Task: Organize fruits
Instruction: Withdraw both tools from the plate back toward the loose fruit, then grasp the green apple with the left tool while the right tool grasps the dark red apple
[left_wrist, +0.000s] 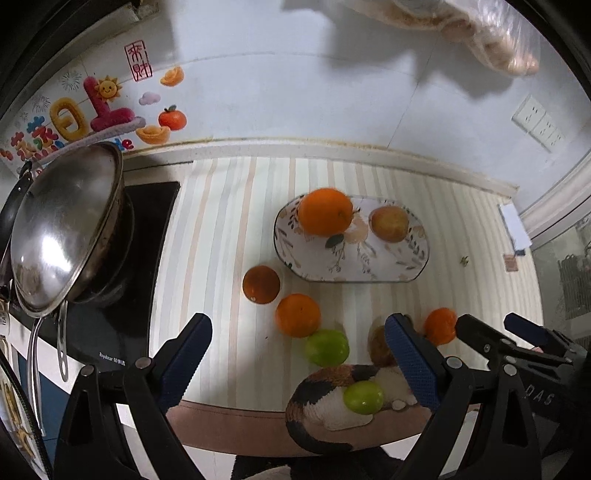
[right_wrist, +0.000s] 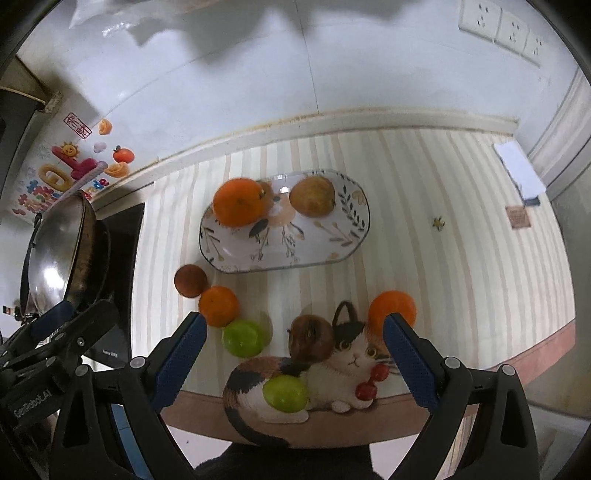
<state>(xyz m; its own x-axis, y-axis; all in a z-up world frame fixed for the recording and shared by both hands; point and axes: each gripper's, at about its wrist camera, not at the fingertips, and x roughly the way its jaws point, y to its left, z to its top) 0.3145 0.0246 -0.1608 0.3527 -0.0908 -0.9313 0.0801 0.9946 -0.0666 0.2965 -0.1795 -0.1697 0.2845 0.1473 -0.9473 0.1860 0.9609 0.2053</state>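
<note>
A flowered oval plate (left_wrist: 369, 262) (right_wrist: 317, 243) lies on the striped mat and holds an orange (left_wrist: 325, 211) (right_wrist: 238, 202) and a yellow-brown fruit (left_wrist: 389, 223) (right_wrist: 312, 195). Loose on the mat in front of it are a dark reddish fruit (left_wrist: 261, 284) (right_wrist: 190, 280), an orange (left_wrist: 297, 315) (right_wrist: 218, 305), a green fruit (left_wrist: 327, 347) (right_wrist: 243, 338), a brown fruit (left_wrist: 380, 345) (right_wrist: 310, 338), another orange (left_wrist: 439, 325) (right_wrist: 392, 308) and a second green fruit (left_wrist: 363, 397) (right_wrist: 285, 396). My left gripper (left_wrist: 298, 325) and right gripper (right_wrist: 294, 321) hover open above the near fruits, holding nothing.
A steel wok lid (left_wrist: 62, 229) (right_wrist: 55, 251) leans on a pan on the black cooktop at the left. The tiled wall runs behind the plate, with sockets (right_wrist: 502, 26). The mat's cat picture (right_wrist: 332, 373) sits at the counter's front edge. White paper (right_wrist: 519, 170) lies far right.
</note>
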